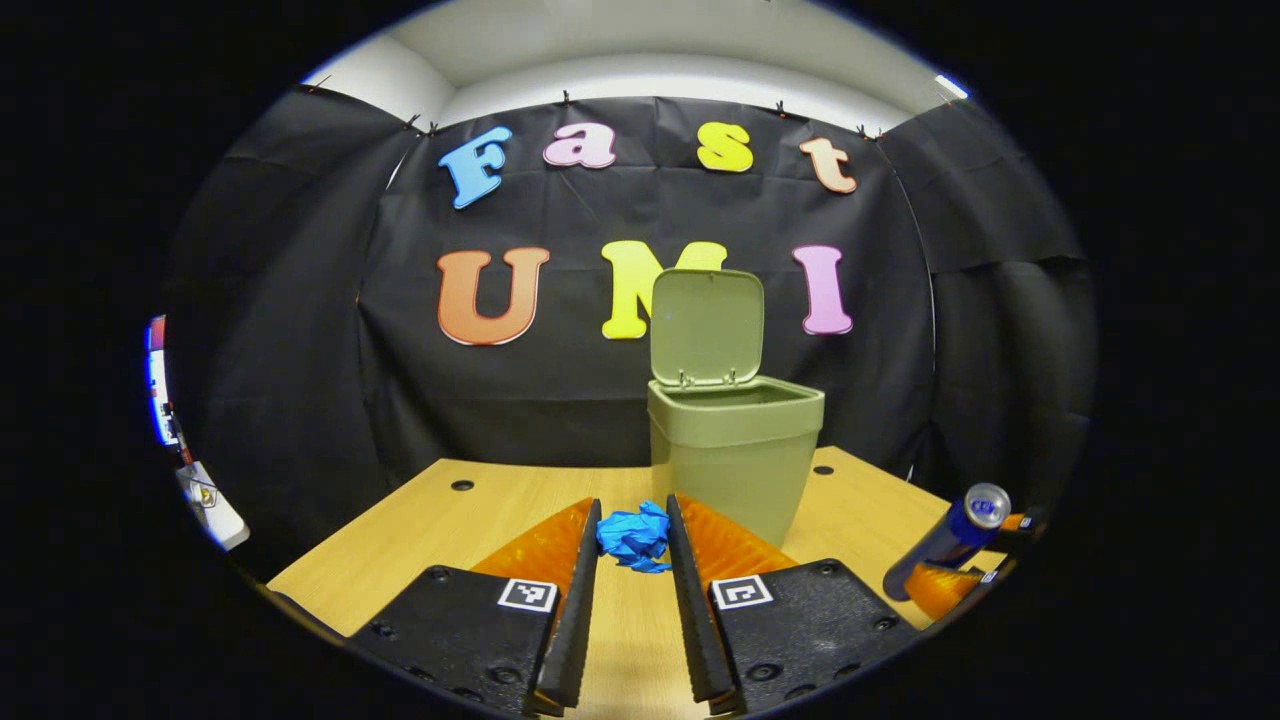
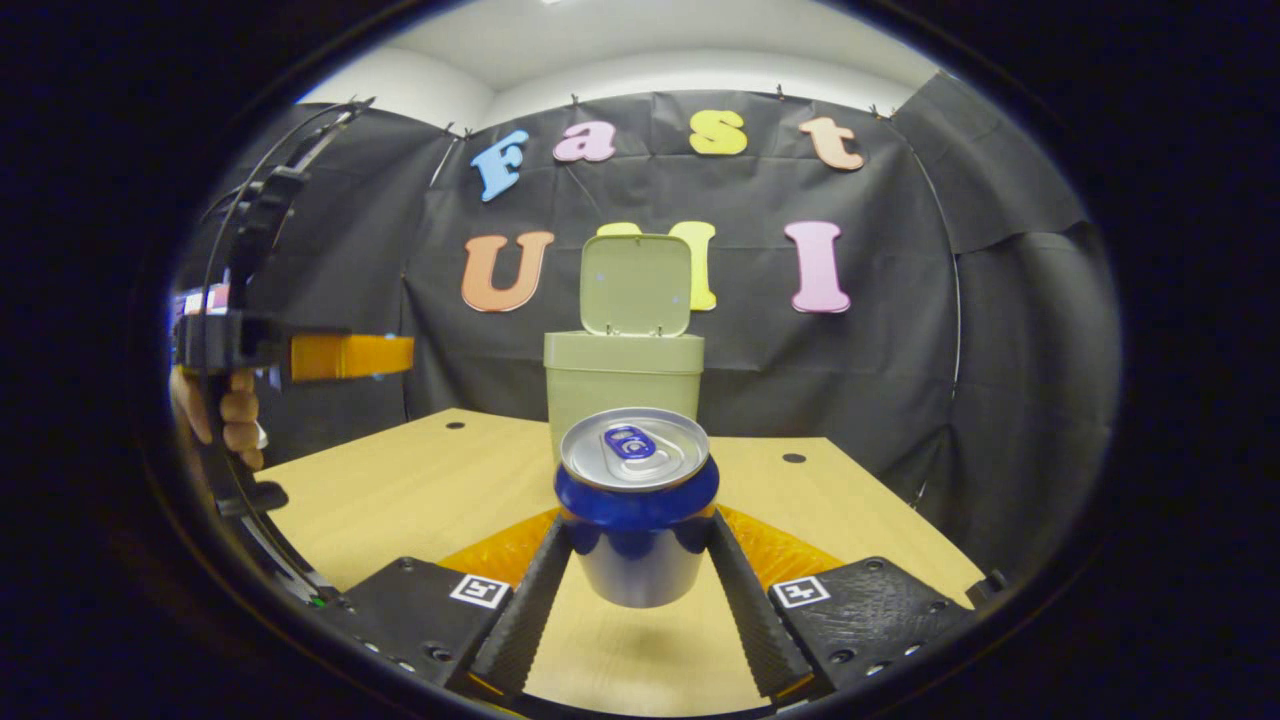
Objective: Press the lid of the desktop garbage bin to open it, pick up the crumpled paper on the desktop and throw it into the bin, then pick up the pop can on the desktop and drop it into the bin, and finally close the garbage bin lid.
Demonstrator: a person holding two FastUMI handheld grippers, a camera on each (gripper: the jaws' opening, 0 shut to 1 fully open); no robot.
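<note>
Desktop garbage bin (image 1: 735,455) standing toward the far edge of the tabletop (image 1: 420,525), lid (image 1: 706,326) swung upright and mouth open to receive. Crumpled paper (image 1: 634,537) lying on the wood just in front of the bin, framed between the spread fingers of the left gripper (image 1: 633,600), apparently lined up for a pinch not yet made. Pop can (image 2: 636,505) gripped between both fingers of the right gripper (image 2: 638,590), lifted clear of the tabletop with a shadow beneath, seemingly held ready near the right edge for its turn.
</note>
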